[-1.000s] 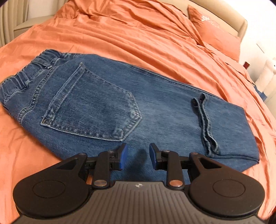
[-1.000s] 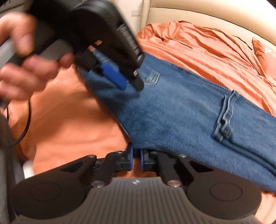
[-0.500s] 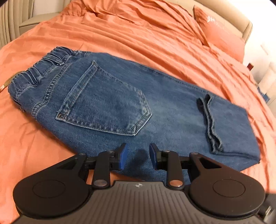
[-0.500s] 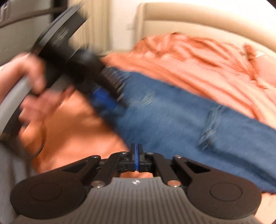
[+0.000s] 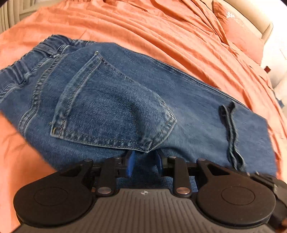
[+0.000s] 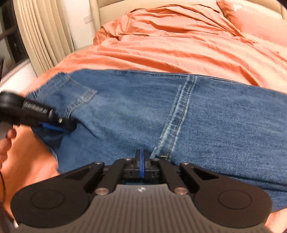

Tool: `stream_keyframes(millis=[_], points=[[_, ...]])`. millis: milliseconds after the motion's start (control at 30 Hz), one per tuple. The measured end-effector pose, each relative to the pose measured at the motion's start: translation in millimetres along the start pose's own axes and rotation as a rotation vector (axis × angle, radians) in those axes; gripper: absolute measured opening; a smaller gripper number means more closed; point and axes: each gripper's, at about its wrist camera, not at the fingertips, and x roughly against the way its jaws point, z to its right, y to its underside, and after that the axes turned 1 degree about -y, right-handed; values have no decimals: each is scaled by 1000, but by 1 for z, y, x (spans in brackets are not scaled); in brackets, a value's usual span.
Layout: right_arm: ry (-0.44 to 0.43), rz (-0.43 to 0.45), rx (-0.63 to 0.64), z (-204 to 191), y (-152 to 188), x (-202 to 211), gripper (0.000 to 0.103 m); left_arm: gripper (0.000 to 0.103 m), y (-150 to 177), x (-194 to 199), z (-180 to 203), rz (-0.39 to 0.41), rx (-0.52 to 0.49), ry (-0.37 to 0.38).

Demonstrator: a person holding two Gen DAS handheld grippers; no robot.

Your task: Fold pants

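The blue jeans (image 5: 125,100) lie folded on the orange bedsheet (image 5: 161,35), back pocket up, waistband at the left, leg hem (image 5: 231,136) folded over at the right. My left gripper (image 5: 144,162) is open, its blue pads straddling the jeans' near edge below the pocket. It also shows at the left of the right wrist view (image 6: 53,123), low on the denim. My right gripper (image 6: 141,161) is shut with nothing between its pads, just at the jeans' (image 6: 179,116) near edge beside the hem seam (image 6: 179,114).
An orange pillow (image 5: 240,35) and a beige headboard (image 6: 161,5) are at the far end. Cream curtains (image 6: 41,35) hang at the left. Rumpled orange sheet lies beyond the jeans.
My left gripper has dropped down onto the jeans' near edge, still open. My right gripper has closed fully and moved right and lower toward the hem seam.
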Motion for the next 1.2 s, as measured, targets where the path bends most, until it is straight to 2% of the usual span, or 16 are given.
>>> stream_keyframes(millis=[100,133,233,267,333,433,500,600,700,733,767,933,1000,1033,1067,1200], points=[[-76,52,-11,-1,-5,13,0,36,-4,19,-21,-24,35,12],[-105,66,-16,-2,-6,17,0,37,-6,29,-30,-6,53,15],[-189,59,-15,-14,-4,18,0,53,-9,59,-61,80,105,51],[-191,46,5,-19,-4,14,0,59,-10,67,-73,111,135,57],[-144,4,62,-31,3,5,2,63,-9,79,-99,164,207,53],[-90,-60,120,-40,15,-12,2,80,-3,85,-141,253,362,53],[-89,-54,120,-40,14,-9,2,80,-2,81,-164,297,470,71],[-112,6,37,-31,8,5,6,80,4,66,-190,339,596,117],[-103,56,-17,-19,3,13,7,80,4,44,-206,338,665,153],[-101,68,-25,-16,1,15,7,78,3,35,-209,332,677,149],[-102,79,-32,-15,0,16,7,72,2,29,-211,326,684,134],[-105,118,-62,-10,-7,21,8,65,0,8,-219,350,698,106],[-108,130,-73,-7,-9,22,12,60,-4,2,-217,348,688,82],[-107,135,-78,-7,-10,22,13,54,-7,1,-216,346,681,66],[-106,140,-83,-6,-12,23,13,47,-8,1,-214,346,676,59],[-104,153,-108,-1,-18,29,13,33,-10,10,-208,342,679,29]])
